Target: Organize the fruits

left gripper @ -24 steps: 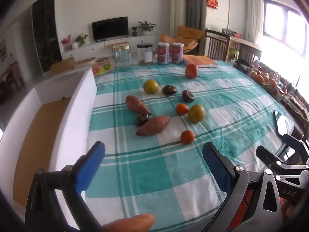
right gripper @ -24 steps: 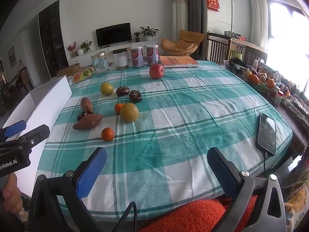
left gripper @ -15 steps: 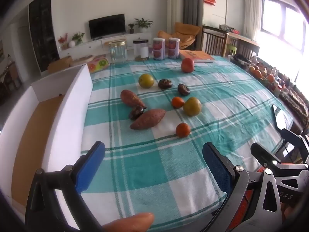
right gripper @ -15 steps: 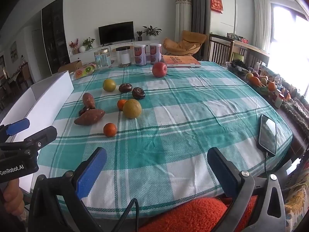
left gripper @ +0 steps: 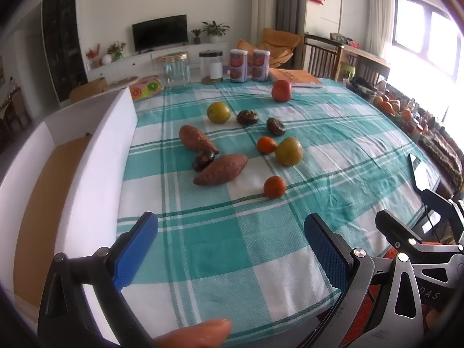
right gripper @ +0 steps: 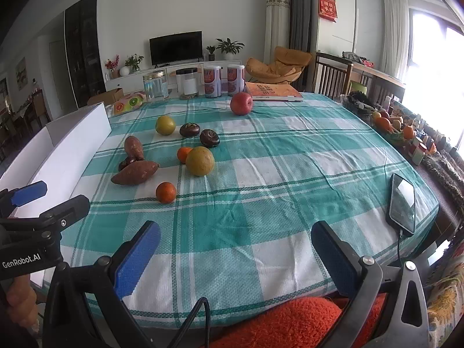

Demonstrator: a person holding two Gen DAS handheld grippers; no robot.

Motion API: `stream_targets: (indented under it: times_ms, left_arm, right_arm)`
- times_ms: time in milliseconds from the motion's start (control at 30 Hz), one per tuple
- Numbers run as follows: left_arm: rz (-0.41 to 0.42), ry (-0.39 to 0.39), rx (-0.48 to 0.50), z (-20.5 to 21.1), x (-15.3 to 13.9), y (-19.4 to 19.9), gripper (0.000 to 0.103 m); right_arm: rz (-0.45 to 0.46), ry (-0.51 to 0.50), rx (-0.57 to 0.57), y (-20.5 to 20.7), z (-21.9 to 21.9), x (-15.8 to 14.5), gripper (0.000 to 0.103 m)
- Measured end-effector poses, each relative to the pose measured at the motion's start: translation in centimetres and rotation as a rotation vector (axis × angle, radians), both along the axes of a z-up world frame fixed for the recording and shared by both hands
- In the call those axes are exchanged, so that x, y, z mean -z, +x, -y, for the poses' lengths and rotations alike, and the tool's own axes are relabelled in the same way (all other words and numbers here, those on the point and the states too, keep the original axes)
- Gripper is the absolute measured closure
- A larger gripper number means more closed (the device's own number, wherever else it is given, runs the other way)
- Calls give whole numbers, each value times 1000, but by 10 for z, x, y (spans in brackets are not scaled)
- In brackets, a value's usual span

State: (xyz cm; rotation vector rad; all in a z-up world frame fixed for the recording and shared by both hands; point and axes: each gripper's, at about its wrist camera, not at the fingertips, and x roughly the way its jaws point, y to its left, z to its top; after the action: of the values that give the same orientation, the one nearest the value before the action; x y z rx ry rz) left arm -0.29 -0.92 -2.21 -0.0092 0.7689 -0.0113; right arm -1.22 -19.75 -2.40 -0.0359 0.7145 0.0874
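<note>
Fruit lies loose on the teal checked tablecloth (left gripper: 232,240): a small orange (left gripper: 274,186) nearest me, a yellow-green fruit (left gripper: 288,151) beside a second small orange (left gripper: 266,145), another yellow-green fruit (left gripper: 218,112), a red apple (left gripper: 281,90) at the back, dark round fruits (left gripper: 247,117), and two sweet potatoes (left gripper: 221,169). My left gripper (left gripper: 230,253) is open and empty above the near cloth. My right gripper (right gripper: 236,259) is open and empty near the table's front edge. The near orange (right gripper: 166,192) and the apple (right gripper: 241,103) also show in the right wrist view.
A white box (left gripper: 95,156) with a brown floor stands along the table's left side. Jars and cans (left gripper: 240,65) and a book (right gripper: 272,91) stand at the far edge. A phone (right gripper: 401,203) lies at the right edge. A fruit basket (right gripper: 388,127) is further right.
Both grippers have pulled back and risen a little, so the fruit sits further up in the views. Jaws stay open. Nothing on the table has moved.
</note>
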Motion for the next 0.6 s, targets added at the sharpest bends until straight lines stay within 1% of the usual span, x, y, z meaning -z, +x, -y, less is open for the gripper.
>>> stream_targets:
  times_ms: [200, 433, 600]
  left_arm:
    - [-19, 4, 16, 3, 4, 0, 1]
    - [-14, 8, 18, 4, 3, -1, 1]
    - [-25, 9, 17, 4, 4, 0, 1]
  right_arm:
    - [0, -1, 1, 0, 0, 1, 0]
    - [1, 0, 1, 0, 0, 2, 0]
    - [-3, 2, -1, 0, 1, 2, 0]
